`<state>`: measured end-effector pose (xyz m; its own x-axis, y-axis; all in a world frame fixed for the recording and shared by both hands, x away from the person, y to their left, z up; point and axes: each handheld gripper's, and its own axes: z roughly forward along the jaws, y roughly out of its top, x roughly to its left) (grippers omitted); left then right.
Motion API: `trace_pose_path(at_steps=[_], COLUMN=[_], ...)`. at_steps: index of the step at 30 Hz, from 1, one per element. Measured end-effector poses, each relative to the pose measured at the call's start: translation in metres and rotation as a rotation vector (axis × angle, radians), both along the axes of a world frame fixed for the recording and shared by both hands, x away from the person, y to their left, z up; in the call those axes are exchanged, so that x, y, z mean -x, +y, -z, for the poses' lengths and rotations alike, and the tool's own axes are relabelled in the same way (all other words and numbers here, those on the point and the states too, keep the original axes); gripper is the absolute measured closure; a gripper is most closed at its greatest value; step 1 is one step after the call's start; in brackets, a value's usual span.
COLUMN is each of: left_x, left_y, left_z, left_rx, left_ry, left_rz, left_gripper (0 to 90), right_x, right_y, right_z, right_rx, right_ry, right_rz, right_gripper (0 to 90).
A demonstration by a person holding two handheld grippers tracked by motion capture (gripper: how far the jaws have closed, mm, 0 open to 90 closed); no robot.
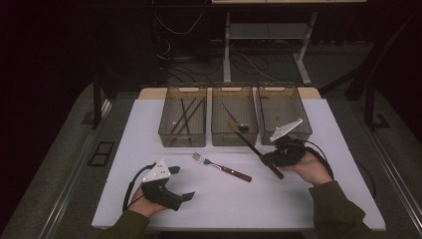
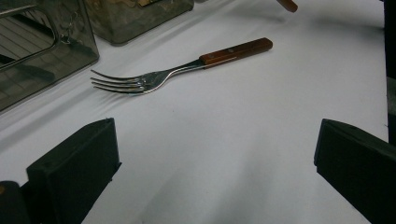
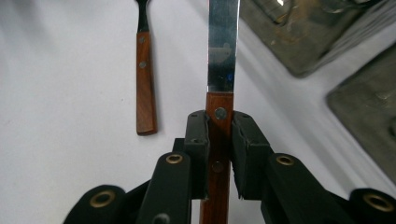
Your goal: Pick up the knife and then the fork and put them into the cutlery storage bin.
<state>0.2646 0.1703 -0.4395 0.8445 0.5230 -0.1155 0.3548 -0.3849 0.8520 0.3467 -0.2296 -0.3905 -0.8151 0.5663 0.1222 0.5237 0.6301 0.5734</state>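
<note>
a wooden-handled knife [image 3: 220, 116] is clamped by its handle between the jaws of the right gripper [image 1: 271, 158], near the right part of the table [image 1: 149, 199], just in front of the bins; in the high view its blade is seen slanting up and leftward toward the middle bin [image 1: 234, 117], with the handle end pointing back toward the near edge. in the right gripper view the pads are pressed on both sides of the handle, right below the blade. the left gripper [image 1: 179, 184] is held near the front left corner with its jaws spread wide and nothing between them, its pads [image 2: 79, 163] being seen well apart above bare table. a wooden-handled fork [image 1: 221, 167] lies flat around the table's middle, tines toward the bins. three clear bins stand in a row along the far edge: dark chopsticks are seen in the left bin [image 1: 182, 117], a spoon-like utensil in the middle one.
</note>
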Motion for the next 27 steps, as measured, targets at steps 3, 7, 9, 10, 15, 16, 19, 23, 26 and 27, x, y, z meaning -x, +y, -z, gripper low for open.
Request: trace_pose_path(at_steps=[3,7,9,10,15,16,19,23,26,27], left_x=[-0.002,-0.003,-0.002,-0.002,-0.002,-0.001,-0.001,-0.001,-0.001,-0.001], left_y=[0.000,-0.002,-0.001,-0.001,-0.001,-0.001,-0.001,-0.001,-0.001,-0.001], left_z=[0.001,0.002,0.002,0.001,0.001,0.001,0.001,0.001,0.001,0.001], left_rx=[-0.002,-0.008,-0.004,-0.004,-0.005,-0.004,-0.004,-0.001,0.000,0.000], left_ry=[-0.001,0.003,0.001,0.000,0.002,0.002,0.002,0.004,0.004,0.005], left_rz=[0.006,0.008,0.007,0.005,0.008,0.008,0.010,0.011,0.011,0.011], left_gripper=[0.0,0.0,0.0,0.0,0.0,0.0,0.0,0.0,0.0,0.0], right_x=[-0.001,-0.003,-0.004,-0.005,-0.010,-0.010,-0.013,-0.018,-0.020,-0.022], right_y=[-0.007,-0.014,-0.018,-0.019,-0.028,-0.030,-0.034,-0.042,-0.046,-0.048], right_z=[-0.004,-0.010,-0.013,-0.014,-0.021,-0.022,-0.025,-0.029,-0.032,-0.033], right_rx=[-0.027,-0.067,-0.078,-0.082,-0.112,-0.118,-0.125,-0.131,-0.120,-0.122], right_ry=[-0.014,-0.030,-0.040,-0.045,-0.075,-0.075,-0.089,-0.107,-0.121,-0.124], right_rz=[0.012,0.028,0.043,0.049,0.087,0.095,0.117,0.146,0.170,0.173], right_gripper=[77.7,77.7,77.7,77.8,77.8,77.8,77.8,77.7,77.7,77.7])
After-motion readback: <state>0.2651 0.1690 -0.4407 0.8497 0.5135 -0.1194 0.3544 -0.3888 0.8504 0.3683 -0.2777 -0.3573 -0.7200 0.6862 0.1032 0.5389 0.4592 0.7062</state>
